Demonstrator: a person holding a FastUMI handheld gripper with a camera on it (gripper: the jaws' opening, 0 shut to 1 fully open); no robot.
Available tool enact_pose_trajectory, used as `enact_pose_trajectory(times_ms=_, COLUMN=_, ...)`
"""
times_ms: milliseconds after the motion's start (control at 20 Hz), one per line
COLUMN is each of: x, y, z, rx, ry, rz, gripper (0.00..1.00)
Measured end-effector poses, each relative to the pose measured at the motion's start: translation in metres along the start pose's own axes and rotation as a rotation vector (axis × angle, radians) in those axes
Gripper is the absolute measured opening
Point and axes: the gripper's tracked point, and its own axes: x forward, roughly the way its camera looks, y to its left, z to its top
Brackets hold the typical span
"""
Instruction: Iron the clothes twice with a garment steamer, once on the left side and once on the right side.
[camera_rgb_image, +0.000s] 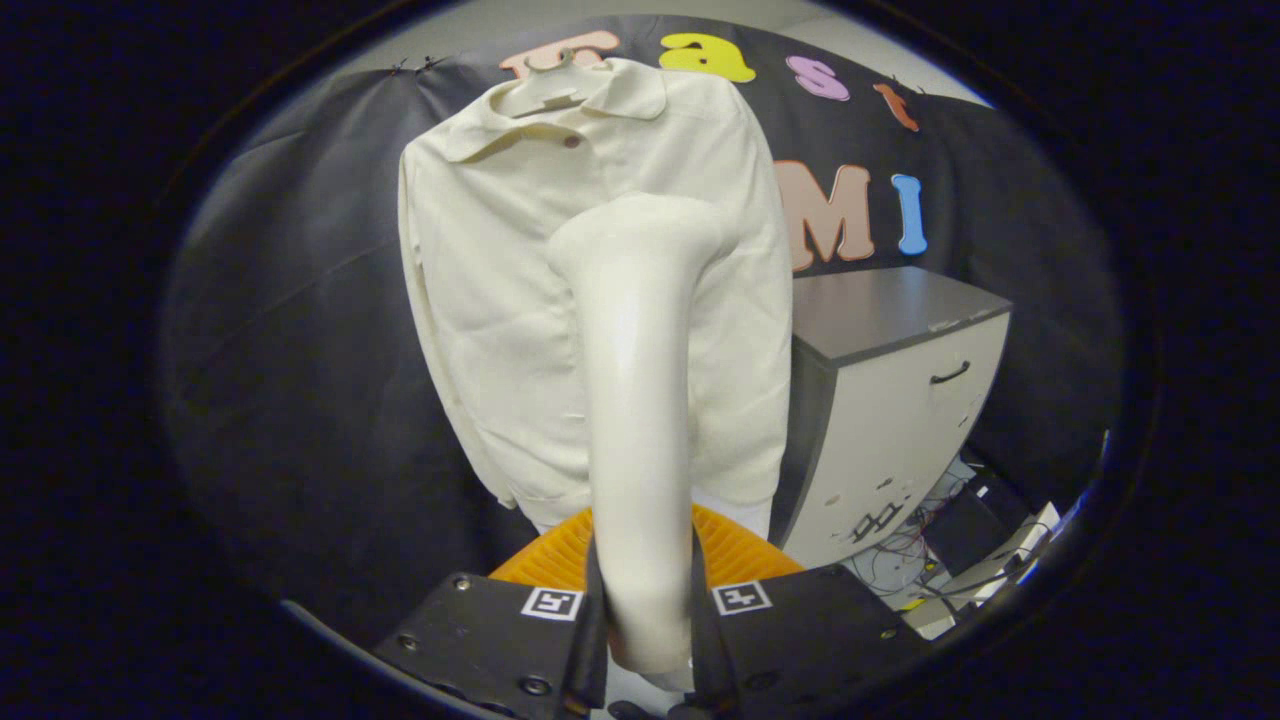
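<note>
A cream-coloured jacket (500, 290) hangs on a hanger (545, 85) against the black booth wall, collar up and front facing me. A cream garment steamer (640, 400) rises upright between my fingers, its handle pressed by both of them. Its head (640, 225) bends toward the middle of the jacket's front, close to the cloth; I cannot tell whether it touches. My gripper (645, 610) is shut on the steamer's handle, below the jacket's hem.
A white cabinet (900, 400) with a dark grey top and a black handle stands just right of the jacket. Tangled cables and boxes (950, 550) lie on the floor beside it. An orange ribbed thing (560, 555) sits just beyond my fingers under the jacket.
</note>
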Motion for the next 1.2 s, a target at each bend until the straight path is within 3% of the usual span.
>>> enact_pose_trajectory(times_ms=600, x=0.050, y=-0.018, z=0.115, rx=-0.033, ry=-0.140, rz=0.075, gripper=0.33)
enact_pose_trajectory(times_ms=1200, x=0.131, y=-0.025, z=0.084, rx=-0.041, ry=-0.062, rz=0.187, gripper=0.33)
